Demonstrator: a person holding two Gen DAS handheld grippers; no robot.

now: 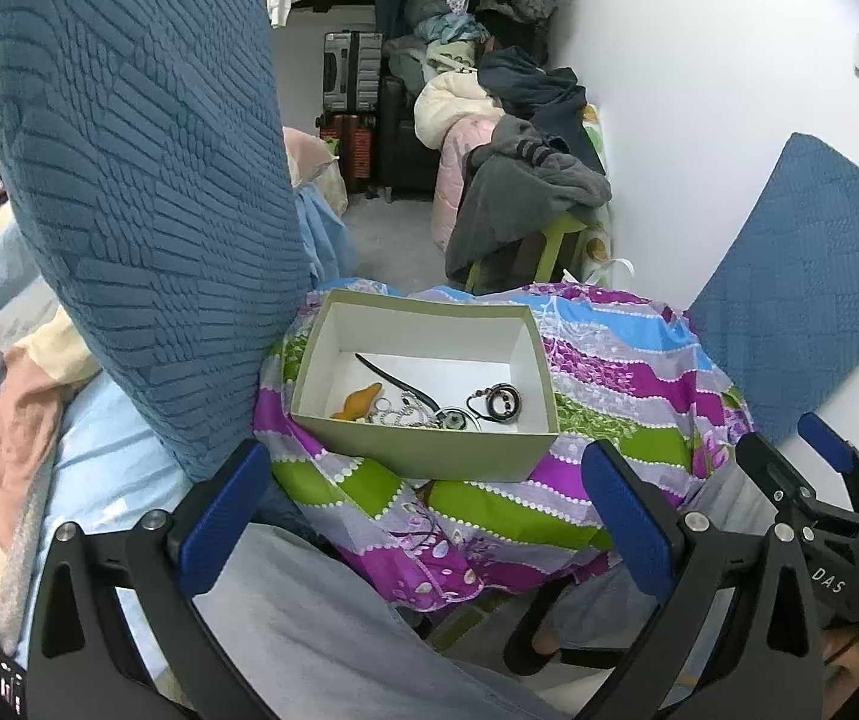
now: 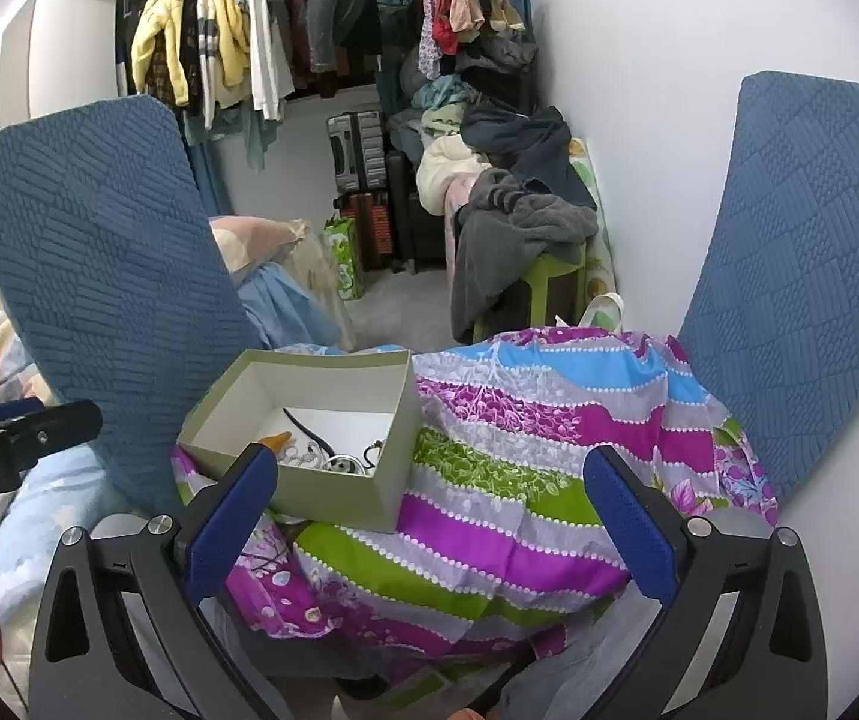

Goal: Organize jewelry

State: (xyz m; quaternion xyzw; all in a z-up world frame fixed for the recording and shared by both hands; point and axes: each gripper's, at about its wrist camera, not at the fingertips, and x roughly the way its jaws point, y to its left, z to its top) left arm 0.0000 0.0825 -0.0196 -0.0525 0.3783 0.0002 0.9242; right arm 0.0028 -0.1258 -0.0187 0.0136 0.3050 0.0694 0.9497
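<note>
An open olive cardboard box with a white inside sits on a colourful striped cloth. In it lie an orange piece, a black curved stick, a silver chain and a dark beaded bracelet. My left gripper is open and empty, just in front of the box. My right gripper is open and empty, with the box ahead to the left and its left finger overlapping the box's near corner. The right gripper also shows at the right edge of the left wrist view.
Two blue quilted cushions flank the cloth-covered surface. Behind are a green stool with grey clothes, suitcases, hanging clothes and a white wall on the right. Bedding lies to the left.
</note>
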